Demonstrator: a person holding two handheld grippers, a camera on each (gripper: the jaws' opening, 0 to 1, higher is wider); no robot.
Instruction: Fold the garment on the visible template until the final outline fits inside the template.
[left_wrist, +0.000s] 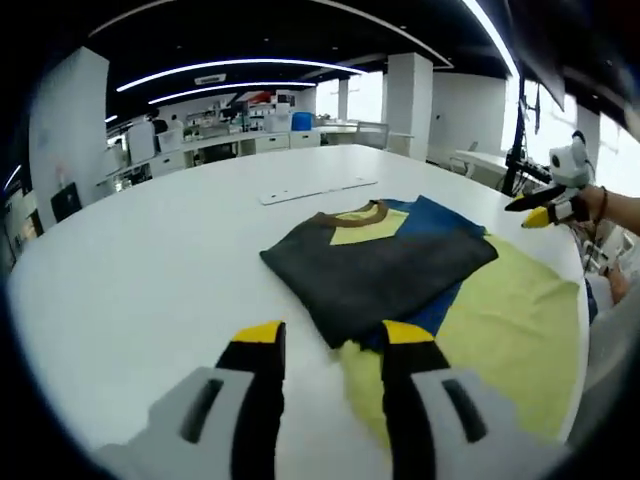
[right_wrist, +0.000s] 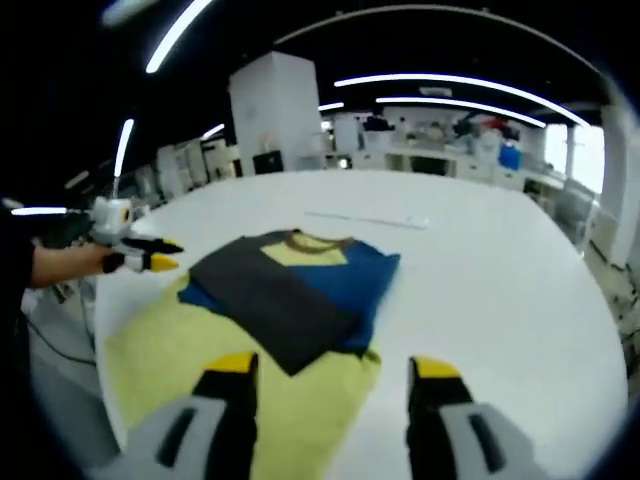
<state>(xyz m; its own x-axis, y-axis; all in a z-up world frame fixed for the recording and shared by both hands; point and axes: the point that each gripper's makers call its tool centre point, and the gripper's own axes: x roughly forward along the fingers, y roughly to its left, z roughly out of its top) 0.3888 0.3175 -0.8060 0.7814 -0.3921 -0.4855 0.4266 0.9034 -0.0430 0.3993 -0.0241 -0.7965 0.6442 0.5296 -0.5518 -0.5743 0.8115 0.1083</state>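
The white table (left_wrist: 150, 270) is the largest thing here, round-edged and carrying everything. On it lies the yellow-green template (left_wrist: 510, 310), a flat sheet spreading toward 4 o'clock in the left gripper view. The garment (left_wrist: 375, 262) rests on the template's far part, a shirt partly folded: a dark grey panel is laid across the blue body, with the brown collar (left_wrist: 362, 211) and a yellow patch showing at its 12 o'clock end. Its long axis seems to run from 11 to 5 o'clock in the right gripper view, collar pointing away from the camera, though the fisheye bends this. A thin white strip (left_wrist: 318, 189) lies beyond the collar.

The left gripper (left_wrist: 330, 335) hovers at the garment's near edge, jaws apart and holding nothing. The right gripper (right_wrist: 335, 365) does likewise in its own view, jaws wide apart.

I judge this a pause between folds. The blue edge overhangs the template at 2 o'clock in the right gripper view, so the next move probably calls for pinching that side and folding it inward.
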